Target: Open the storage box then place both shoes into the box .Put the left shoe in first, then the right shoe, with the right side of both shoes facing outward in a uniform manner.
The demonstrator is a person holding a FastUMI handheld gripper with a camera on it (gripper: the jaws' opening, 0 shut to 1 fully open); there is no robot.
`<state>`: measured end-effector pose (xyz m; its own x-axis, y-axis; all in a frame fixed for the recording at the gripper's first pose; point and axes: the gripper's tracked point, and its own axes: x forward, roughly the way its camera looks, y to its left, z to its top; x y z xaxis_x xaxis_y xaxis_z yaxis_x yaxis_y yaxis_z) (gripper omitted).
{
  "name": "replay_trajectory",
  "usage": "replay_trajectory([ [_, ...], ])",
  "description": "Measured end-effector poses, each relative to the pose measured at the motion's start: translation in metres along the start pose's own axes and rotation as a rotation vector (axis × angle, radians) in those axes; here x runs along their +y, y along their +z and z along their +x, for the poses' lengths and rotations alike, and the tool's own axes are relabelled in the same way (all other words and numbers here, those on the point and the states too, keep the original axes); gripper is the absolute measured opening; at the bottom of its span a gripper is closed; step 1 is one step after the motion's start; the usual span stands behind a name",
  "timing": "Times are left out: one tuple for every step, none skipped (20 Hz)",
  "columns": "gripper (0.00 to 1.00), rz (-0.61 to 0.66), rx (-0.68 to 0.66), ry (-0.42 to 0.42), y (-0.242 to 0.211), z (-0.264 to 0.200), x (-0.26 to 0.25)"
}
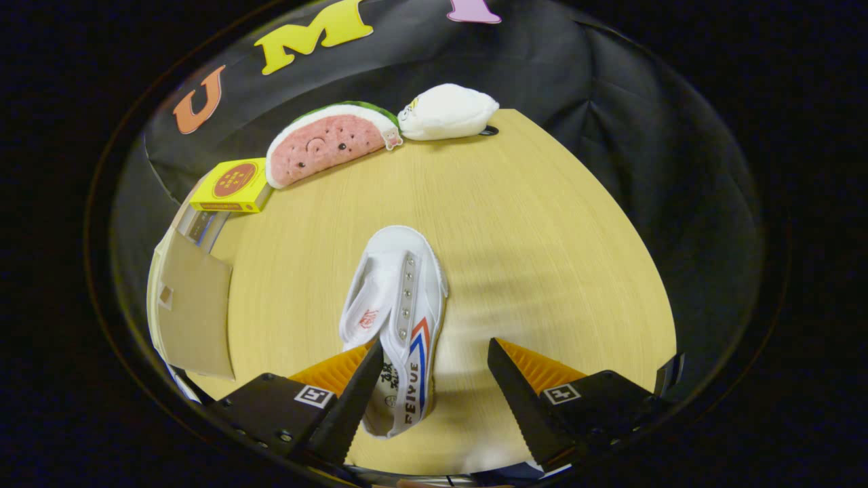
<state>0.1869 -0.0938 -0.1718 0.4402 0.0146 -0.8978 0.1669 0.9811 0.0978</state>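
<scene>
I'm looking down along the gripper (434, 366) at the round wooden table (542, 237). My two fingers stand wide apart, released, gripping nothing. The white shoe (400, 305) lies on the tabletop right between and just ahead of them, its heel end down in the gap and its toe pointing away from me. The left finger (352, 400) sits right against the shoe's heel side from where I watch; I can't tell whether it actually touches. The right finger (522, 393) is clearly apart from the shoe, bare wood between them. I see the shoe's red and blue stripes on the side facing the right finger, a row of metal eyelets along the top, and the opening turned toward the left finger.

Off beyond the left finger, at the table's edge, there's the storage box (193, 298), showing me a brown cardboard-coloured flap and a pale rim; I can't tell from here whether it's open. Just past it sits a small yellow box (230, 184) with a red round mark on top. Further along the far edge lies a watermelon-slice plush (329, 141), and beside it, touching or nearly so, a white dumpling-shaped plush (449, 112). Black cloth hangs behind the table.
</scene>
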Motion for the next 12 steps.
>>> replay_trajectory([
  [0.96,-0.014,-0.022,-0.016,0.007,0.003,-0.003],
  [0.96,-0.023,-0.047,-0.032,0.015,0.009,-0.005],
  [0.96,-0.034,-0.052,-0.041,0.017,0.013,-0.005],
  [0.95,-0.047,-0.041,-0.052,0.014,0.016,-0.004],
  [0.95,-0.057,-0.026,-0.063,0.012,0.019,-0.004],
  [0.9,-0.073,-0.016,-0.07,0.011,0.022,-0.003],
  [0.79,-0.093,-0.003,-0.076,0.008,0.025,-0.002],
  [0.67,-0.111,0.013,-0.071,0.006,0.028,-0.001],
  [0.55,-0.131,0.034,-0.055,0.001,0.032,0.004],
  [0.44,-0.139,0.052,-0.055,-0.003,0.038,0.003],
  [0.32,-0.125,0.059,-0.021,-0.003,0.038,0.008],
  [0.32,-0.105,0.04,-0.019,-0.001,0.044,0.005],
])
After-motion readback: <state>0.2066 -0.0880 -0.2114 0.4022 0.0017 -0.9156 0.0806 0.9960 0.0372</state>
